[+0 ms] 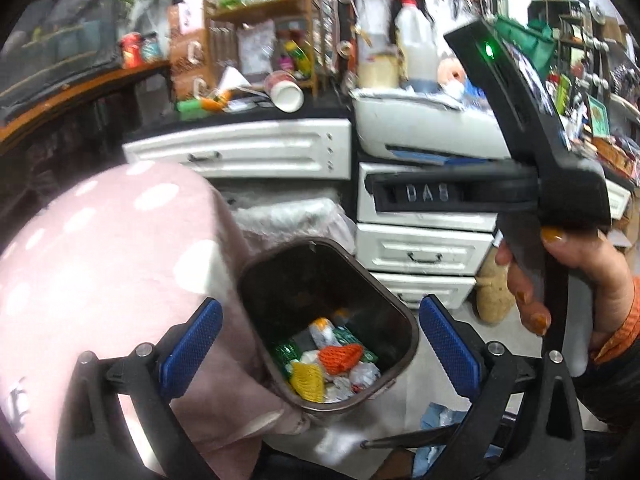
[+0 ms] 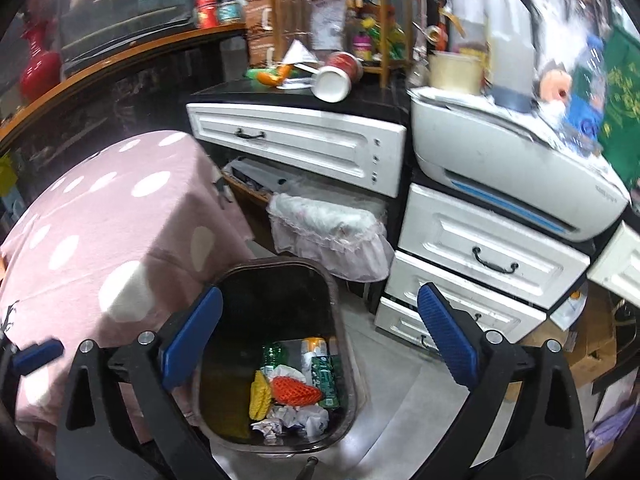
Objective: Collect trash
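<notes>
Pink cloth with white spots (image 2: 100, 220) is covering a tabletop at the left, and white drawers (image 2: 492, 256) are standing behind, with a grey printer (image 2: 500, 172) sitting on the right-hand stack. A lined waste basket (image 2: 332, 232) is tucked under the upper drawer (image 2: 296, 140). On the floor (image 2: 392, 380), just beside the draped tabletop, a dark trash bin (image 2: 340, 320) is standing open, seen from above in both views. Trash is lying at its bottom: an orange net (image 2: 294, 390), a yellow net (image 2: 259, 396), crumpled white paper (image 2: 296, 418), a green wrapper (image 2: 325, 380) and a can (image 2: 313, 350). The left tool (image 1: 320, 350) is hovering over the bin with its blue pads (image 1: 450, 350) spread wide and nothing between them. The right tool (image 2: 320, 346) is likewise hanging above the bin, spread and gripping nothing. In the left view, the right hand (image 1: 580, 284), its nails painted orange, is gripping the black handle of the right tool. A tipped paper cup (image 2: 334, 78) is lying on the black cabinet top (image 2: 360, 98) behind.
</notes>
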`<control>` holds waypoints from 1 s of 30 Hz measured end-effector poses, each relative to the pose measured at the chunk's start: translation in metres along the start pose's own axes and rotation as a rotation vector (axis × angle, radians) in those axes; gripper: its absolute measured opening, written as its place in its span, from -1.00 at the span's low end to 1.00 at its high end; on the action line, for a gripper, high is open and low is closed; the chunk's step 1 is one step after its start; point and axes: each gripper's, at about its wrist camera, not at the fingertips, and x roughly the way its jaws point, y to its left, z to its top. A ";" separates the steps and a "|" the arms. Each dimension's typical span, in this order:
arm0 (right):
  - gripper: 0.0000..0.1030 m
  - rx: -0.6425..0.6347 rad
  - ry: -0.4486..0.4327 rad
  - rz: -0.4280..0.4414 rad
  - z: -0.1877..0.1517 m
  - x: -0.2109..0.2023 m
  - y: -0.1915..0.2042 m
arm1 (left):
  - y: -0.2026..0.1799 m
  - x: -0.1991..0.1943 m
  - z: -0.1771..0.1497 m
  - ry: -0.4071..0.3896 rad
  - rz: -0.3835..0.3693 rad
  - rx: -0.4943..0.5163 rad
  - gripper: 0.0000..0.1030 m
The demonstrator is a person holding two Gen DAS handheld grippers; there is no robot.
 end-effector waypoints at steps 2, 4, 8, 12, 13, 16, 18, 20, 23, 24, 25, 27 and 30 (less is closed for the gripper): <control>0.89 -0.036 -0.023 -0.002 0.001 -0.010 0.014 | 0.006 -0.010 0.001 -0.020 0.038 -0.005 0.90; 0.89 -0.067 -0.045 0.002 0.002 -0.021 0.028 | 0.015 -0.022 0.001 -0.037 0.084 -0.019 0.90; 0.89 -0.074 -0.077 0.028 -0.001 -0.044 0.048 | 0.036 -0.044 0.000 -0.054 0.168 -0.068 0.90; 0.89 -0.058 -0.136 0.025 -0.009 -0.068 0.059 | 0.059 -0.064 -0.003 -0.076 0.223 -0.131 0.90; 0.89 -0.054 -0.150 0.019 -0.011 -0.073 0.061 | 0.065 -0.071 -0.004 -0.082 0.242 -0.147 0.90; 0.89 -0.067 -0.170 0.005 -0.021 -0.085 0.068 | 0.078 -0.085 -0.007 -0.100 0.278 -0.177 0.90; 0.89 -0.084 -0.199 0.006 -0.030 -0.095 0.075 | 0.083 -0.095 -0.010 -0.119 0.306 -0.193 0.90; 0.89 -0.088 -0.226 0.005 -0.038 -0.105 0.080 | 0.088 -0.106 -0.012 -0.146 0.342 -0.215 0.90; 0.89 -0.075 -0.254 0.007 -0.050 -0.122 0.088 | 0.088 -0.122 -0.020 -0.187 0.381 -0.229 0.90; 0.89 -0.072 -0.265 0.017 -0.054 -0.127 0.090 | 0.087 -0.125 -0.021 -0.196 0.378 -0.232 0.90; 0.89 -0.076 -0.281 0.030 -0.058 -0.132 0.093 | 0.088 -0.128 -0.022 -0.205 0.371 -0.232 0.90; 0.89 -0.078 -0.318 0.047 -0.064 -0.141 0.097 | 0.085 -0.135 -0.026 -0.232 0.385 -0.232 0.90; 0.89 -0.092 -0.352 0.050 -0.071 -0.151 0.103 | 0.081 -0.141 -0.028 -0.254 0.405 -0.219 0.90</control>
